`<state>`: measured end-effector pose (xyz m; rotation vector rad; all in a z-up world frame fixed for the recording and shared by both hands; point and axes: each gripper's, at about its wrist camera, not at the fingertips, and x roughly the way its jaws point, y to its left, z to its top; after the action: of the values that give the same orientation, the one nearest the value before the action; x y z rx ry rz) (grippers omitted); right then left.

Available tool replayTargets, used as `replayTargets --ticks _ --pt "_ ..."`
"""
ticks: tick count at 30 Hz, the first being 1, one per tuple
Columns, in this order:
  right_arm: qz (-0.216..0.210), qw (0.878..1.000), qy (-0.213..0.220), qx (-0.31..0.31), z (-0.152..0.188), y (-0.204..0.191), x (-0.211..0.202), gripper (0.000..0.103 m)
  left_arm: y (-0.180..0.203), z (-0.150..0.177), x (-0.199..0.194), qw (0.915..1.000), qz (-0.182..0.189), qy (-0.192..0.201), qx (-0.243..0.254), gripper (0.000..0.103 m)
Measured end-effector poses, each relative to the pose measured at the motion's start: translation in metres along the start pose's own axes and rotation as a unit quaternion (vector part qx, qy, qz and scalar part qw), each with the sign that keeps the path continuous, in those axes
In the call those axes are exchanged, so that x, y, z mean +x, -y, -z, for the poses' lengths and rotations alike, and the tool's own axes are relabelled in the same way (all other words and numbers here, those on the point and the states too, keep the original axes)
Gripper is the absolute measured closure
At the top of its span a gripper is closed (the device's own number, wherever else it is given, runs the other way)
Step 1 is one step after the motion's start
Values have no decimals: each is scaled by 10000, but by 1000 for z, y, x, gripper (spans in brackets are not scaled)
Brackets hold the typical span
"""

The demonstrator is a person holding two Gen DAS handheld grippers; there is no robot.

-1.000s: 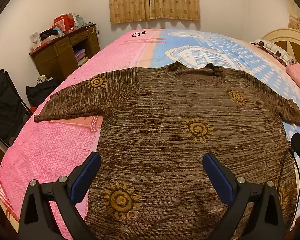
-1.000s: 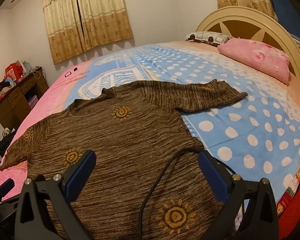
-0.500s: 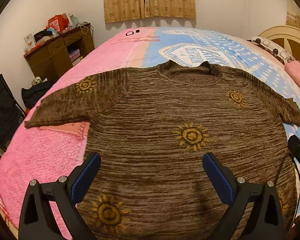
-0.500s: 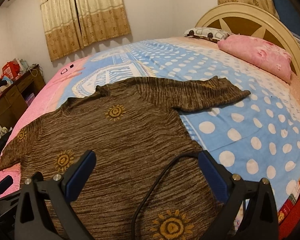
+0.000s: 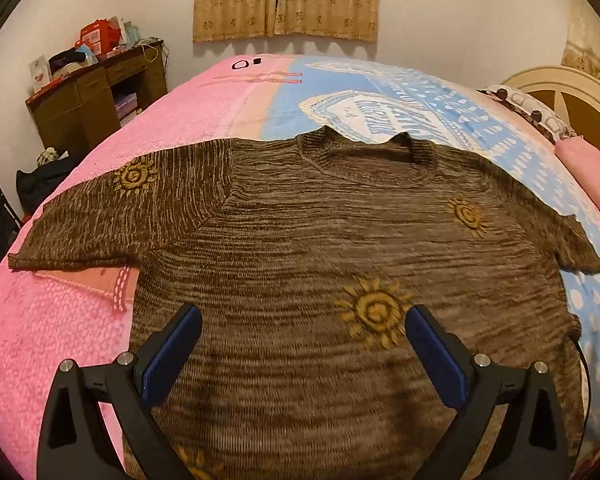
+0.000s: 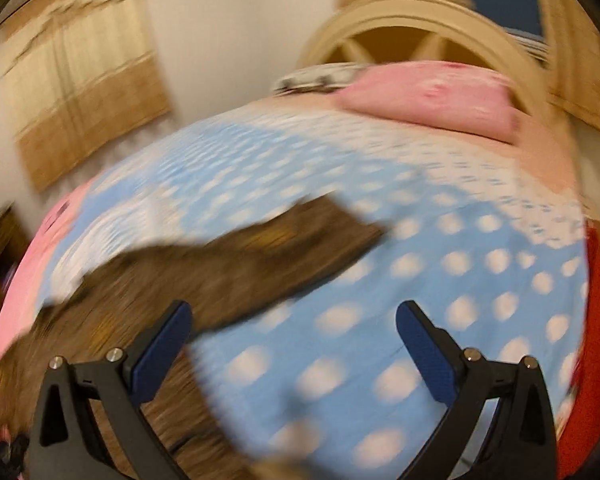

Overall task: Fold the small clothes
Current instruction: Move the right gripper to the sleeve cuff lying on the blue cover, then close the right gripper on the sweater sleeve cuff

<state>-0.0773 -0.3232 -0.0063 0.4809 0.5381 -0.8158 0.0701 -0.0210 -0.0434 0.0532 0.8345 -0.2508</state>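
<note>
Brown knit sweater (image 5: 320, 240) spread flat on bedspread (image 5: 60, 320), ready for folding, ahead of left gripper (image 5: 302, 344), jaws wide, empty. Right gripper (image 6: 294, 338) wide, empty; sleeve (image 6: 284, 252) ahead-left, view blurred.

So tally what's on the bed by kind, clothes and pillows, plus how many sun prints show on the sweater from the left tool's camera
Sweaters: 1, the brown sweater, spread flat on the bed
Pillows: 2, a pink pillow and a patterned pillow behind it
Sun prints: 4, one cut off at the frame's bottom edge
Total: 3 things on the bed, and 4 sun prints
</note>
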Motion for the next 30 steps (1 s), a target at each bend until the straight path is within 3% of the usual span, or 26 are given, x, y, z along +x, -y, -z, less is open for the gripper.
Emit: replayTargets --ticks 2,4,7,10,14,18,20,23,25,27,30 --pt "137 9996 -139 185 -21 23 24 16 -1 -1 6 10000 6 -23 -45 1" --pt "172 9980 -460 387 -37 44 54 24 -3 0 11 10000 18 -58 -66 1" --pt "77 9920 -894 883 -46 63 92 25 -7 3 19 9998 76 -151 -120 1" --pt "264 9877 -1007 1163 -47 72 114 26 -11 5 25 9995 78 -209 -203 1" --pt "491 9910 -1005 736 -49 57 128 31 -16 8 28 9997 -32 -162 -204 1" --pt "908 9890 -1123 -324 -45 30 138 39 -15 13 32 9997 -212 -68 -72 1" --pt "695 9897 -1086 -623 -43 26 134 65 -12 16 32 9997 -239 21 35 1" --pt "437 9885 -1224 -774 -44 23 129 87 -12 18 32 9998 -197 71 58 1" --pt "194 9892 -1326 -598 -49 29 128 92 -14 18 32 9998 -165 85 43 1" --pt "-328 9891 -1436 40 -56 44 122 93 -14 18 32 9998 -146 98 43 1" --pt "-640 9876 -1177 823 -69 58 108 93 -14 19 31 9998 -159 105 53 1"
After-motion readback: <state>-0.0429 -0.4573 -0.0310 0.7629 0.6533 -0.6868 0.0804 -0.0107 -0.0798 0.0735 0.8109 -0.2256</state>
